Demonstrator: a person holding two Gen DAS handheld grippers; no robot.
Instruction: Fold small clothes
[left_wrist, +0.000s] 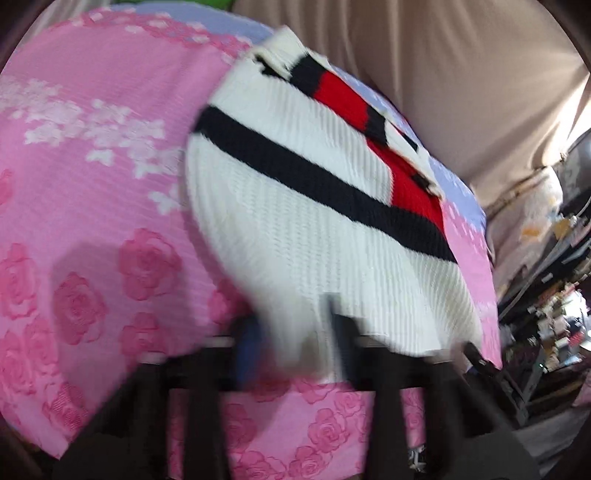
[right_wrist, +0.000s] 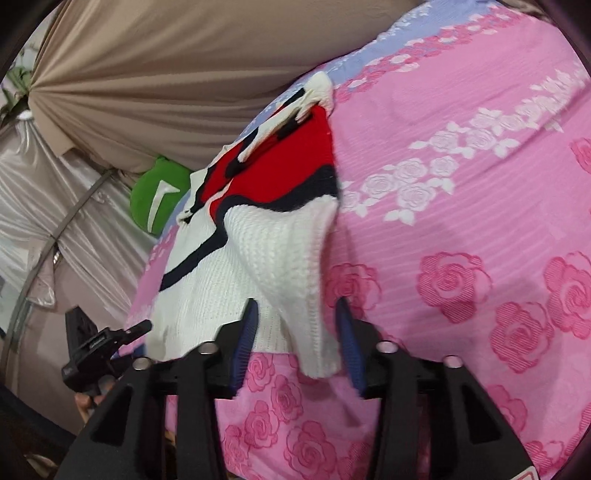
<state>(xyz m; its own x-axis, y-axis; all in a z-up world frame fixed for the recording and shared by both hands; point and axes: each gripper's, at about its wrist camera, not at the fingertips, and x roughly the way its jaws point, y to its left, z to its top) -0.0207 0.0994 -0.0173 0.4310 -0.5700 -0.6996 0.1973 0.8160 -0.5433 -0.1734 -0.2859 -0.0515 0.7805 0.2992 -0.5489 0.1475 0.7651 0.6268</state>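
Both tongs (left_wrist: 295, 332) (right_wrist: 299, 332) around sweater (left_wrist: 295, 229) (right_wrist: 280, 251) hem

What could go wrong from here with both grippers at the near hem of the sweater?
1. The right gripper stands open around a bunched fold of the sweater; closing now may catch uneven layers and crease the fold.
2. The left gripper is motion-blurred, so its hold is uncertain; the hem could slip out.
3. The sweater overhangs the pink bedsheet edge and might slide off.
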